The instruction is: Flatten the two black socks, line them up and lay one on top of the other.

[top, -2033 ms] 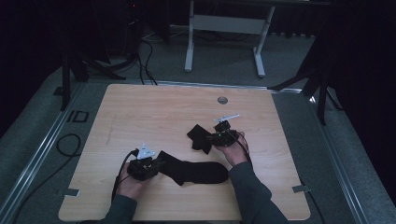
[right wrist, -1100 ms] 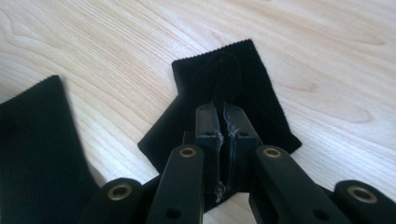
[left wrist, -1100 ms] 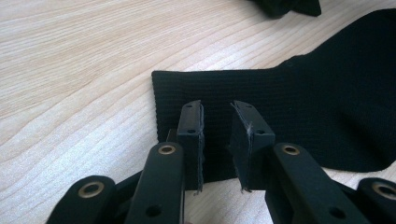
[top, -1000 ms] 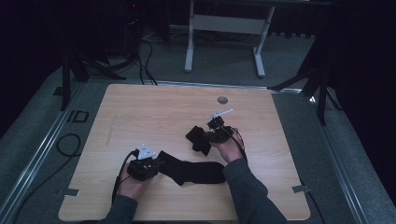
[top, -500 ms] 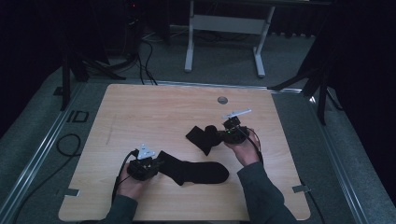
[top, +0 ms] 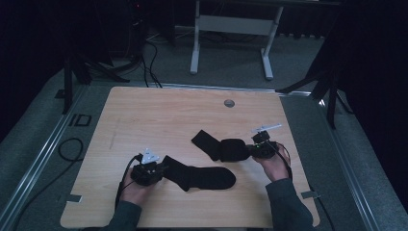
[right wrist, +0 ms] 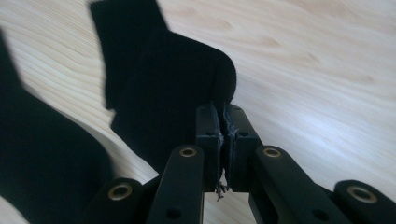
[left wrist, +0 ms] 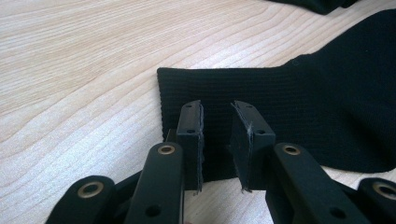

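Note:
Two black socks lie on the wooden table (top: pixel 144 115). The nearer sock (top: pixel 202 177) lies flat, with its ribbed cuff (left wrist: pixel 224 84) toward my left gripper (top: pixel 162 169). That gripper's jaws stand a little apart over the cuff, and its pads (left wrist: pixel 198 135) press on nothing. The farther sock (top: pixel 221 147) is bunched and partly folded. My right gripper (top: pixel 251 150) is shut on its right end, with a fold of the black fabric (right wrist: pixel 173 84) pinched between its pads (right wrist: pixel 222 114). The nearer sock (right wrist: pixel 42 154) also lies at the left of the right gripper view.
A small round grommet (top: pixel 229 102) sits in the table near its far edge. Beyond the table stands a grey metal frame (top: pixel 231 24) on the carpet. Cables (top: pixel 67 149) lie on the floor to the left. Bare wood surrounds the socks.
My right gripper has moved to the right, dragging the farther sock with it and drawing it out. The left gripper and the nearer sock have stayed put.

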The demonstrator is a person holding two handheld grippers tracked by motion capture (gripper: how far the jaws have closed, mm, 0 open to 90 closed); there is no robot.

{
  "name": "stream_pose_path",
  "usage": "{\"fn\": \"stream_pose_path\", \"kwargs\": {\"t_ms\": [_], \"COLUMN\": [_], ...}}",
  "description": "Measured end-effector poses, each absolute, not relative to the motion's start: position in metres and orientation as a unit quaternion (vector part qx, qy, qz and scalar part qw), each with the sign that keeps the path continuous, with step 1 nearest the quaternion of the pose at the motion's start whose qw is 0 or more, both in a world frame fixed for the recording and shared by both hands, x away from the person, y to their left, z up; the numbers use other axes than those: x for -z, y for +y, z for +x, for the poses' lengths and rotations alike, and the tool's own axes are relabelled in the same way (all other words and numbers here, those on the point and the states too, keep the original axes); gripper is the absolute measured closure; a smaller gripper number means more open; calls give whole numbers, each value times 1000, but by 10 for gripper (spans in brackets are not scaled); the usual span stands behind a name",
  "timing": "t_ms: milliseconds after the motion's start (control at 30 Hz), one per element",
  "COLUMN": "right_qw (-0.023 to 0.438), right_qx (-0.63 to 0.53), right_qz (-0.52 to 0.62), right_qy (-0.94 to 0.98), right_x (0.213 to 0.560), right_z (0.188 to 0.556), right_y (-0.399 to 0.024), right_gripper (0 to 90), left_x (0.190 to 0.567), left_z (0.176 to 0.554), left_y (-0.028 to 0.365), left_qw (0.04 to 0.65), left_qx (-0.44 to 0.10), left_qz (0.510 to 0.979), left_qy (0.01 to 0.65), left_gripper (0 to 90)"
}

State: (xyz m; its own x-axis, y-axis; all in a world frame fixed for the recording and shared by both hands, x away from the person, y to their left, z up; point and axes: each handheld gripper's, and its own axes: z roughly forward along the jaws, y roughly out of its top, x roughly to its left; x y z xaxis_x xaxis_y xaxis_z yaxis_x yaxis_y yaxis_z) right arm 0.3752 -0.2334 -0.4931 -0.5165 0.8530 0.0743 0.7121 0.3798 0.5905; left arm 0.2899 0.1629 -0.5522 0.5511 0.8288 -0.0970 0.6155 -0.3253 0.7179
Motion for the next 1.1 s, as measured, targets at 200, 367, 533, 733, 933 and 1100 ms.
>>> {"fn": "stream_pose_path", "kwargs": {"t_ms": [200,367,533,733,933,1100], "right_qw": [136,146,142,130,118,114], "right_qx": [-253,-246,-266,-280,-269,-252], "right_qz": [504,496,447,389,331,325], "right_qy": [814,820,842,868,896,904], "right_x": [500,497,496,505,520,530], "right_z": [378,386,396,413,428,437], "right_y": [-255,-247,-218,-173,-128,-114], "right_gripper": [781,648,621,601,576,548], "left_x": [553,553,553,553,553,553], "left_z": [291,291,291,292,292,292], "left_y": [163,161,161,162,162,161], "left_qw": [366,363,364,366,366,366], "left_qx": [-146,-145,-144,-142,-139,-139], "left_qz": [800,803,803,802,803,804], "left_qy": [452,450,450,450,449,448], "left_gripper": [743,737,731,730,730,729]}}
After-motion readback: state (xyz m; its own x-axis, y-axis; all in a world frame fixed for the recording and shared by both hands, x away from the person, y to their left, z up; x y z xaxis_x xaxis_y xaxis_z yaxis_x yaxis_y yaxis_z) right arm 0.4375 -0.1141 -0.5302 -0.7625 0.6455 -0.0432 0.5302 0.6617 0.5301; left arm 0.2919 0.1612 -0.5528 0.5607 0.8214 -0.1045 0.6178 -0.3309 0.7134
